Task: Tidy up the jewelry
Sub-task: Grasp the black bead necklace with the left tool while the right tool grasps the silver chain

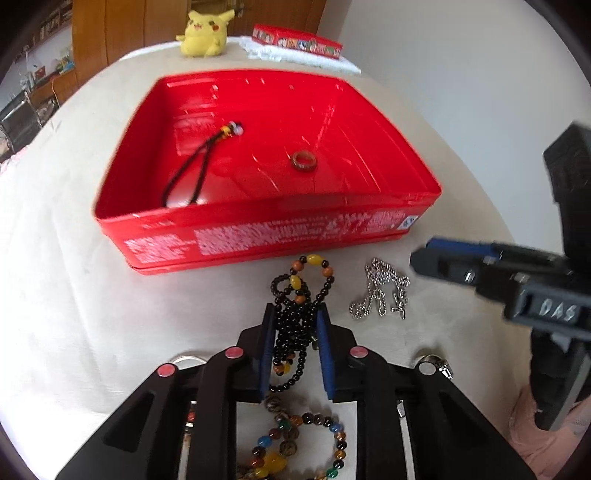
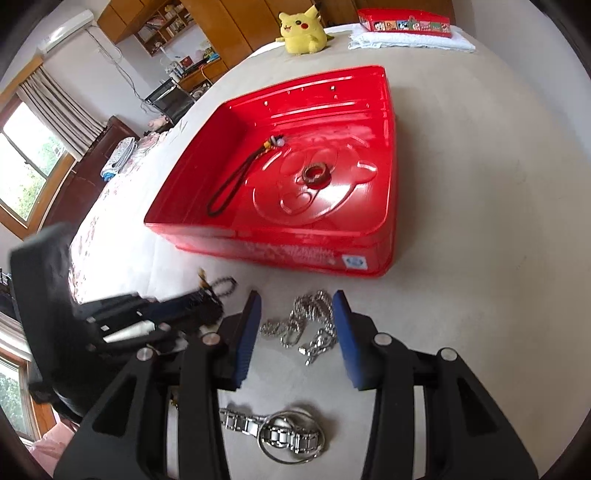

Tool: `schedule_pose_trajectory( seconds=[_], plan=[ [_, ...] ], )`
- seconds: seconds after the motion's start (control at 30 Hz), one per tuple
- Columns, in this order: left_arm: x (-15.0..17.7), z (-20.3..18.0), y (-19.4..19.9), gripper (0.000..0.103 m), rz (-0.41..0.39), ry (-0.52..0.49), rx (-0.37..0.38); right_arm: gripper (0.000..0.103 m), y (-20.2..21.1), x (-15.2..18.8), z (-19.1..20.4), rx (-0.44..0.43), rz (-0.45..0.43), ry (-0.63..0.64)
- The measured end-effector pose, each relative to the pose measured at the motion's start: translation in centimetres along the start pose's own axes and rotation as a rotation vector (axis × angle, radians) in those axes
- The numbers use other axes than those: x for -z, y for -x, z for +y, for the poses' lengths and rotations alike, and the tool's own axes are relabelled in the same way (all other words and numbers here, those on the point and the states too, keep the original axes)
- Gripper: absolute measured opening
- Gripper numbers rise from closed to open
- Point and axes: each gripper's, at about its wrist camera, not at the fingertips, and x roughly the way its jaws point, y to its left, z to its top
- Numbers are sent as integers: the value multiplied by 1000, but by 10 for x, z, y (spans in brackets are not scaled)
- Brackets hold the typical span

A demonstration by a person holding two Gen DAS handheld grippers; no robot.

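Note:
An open red tin (image 1: 258,236) stands on the cream cloth, holding a brown ring (image 1: 303,161) and a black cord charm (image 1: 199,162). In front of it my left gripper (image 1: 295,307) is shut on a black bead necklace (image 1: 291,328), whose strands fill the gap between the blue pads; its orange and yellow beads lie ahead of the tips. My right gripper (image 2: 296,294) is open and straddles a heaped silver chain (image 2: 303,325), with neither pad touching it. The same chain (image 1: 380,295) lies right of the necklace, just below the right gripper (image 1: 443,262).
A multicoloured bead bracelet (image 1: 295,443) lies under the left gripper. A steel watch and bangles (image 2: 280,432) lie under the right one, and a silver ring (image 1: 430,360) is nearby. At the far edge sit a yellow plush (image 1: 205,33) and a red lid (image 1: 295,40) on a towel.

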Motion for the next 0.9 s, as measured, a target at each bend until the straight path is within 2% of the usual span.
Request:
schedule_pose_trajectory(
  seconds=[0.1,0.3,0.5,0.57,0.63,0.83,0.9],
  plan=[
    [-1,12,11,21,-23,16,-20,53,-4,3,-5,15,14,-16],
    [-6,21,12,21,-31,46,-34,59,-21,9,-6,30,72,-9],
    [-5,24,11,21,-33,61,-31,61,-32,12,-3,11,111,-12],
    [-5,24,11,21,-35,64,-32,60,-33,12,-4,-16,112,-22],
    [-3,25,12,21,-36,61,-29,56,-36,9,-4,-8,111,-19],
    [-4,25,10,22,-31,62,-39,50,-42,13,16,83,86,69],
    [-5,26,8,22,-28,68,-39,44,-44,14,20,115,78,104]
  ],
)
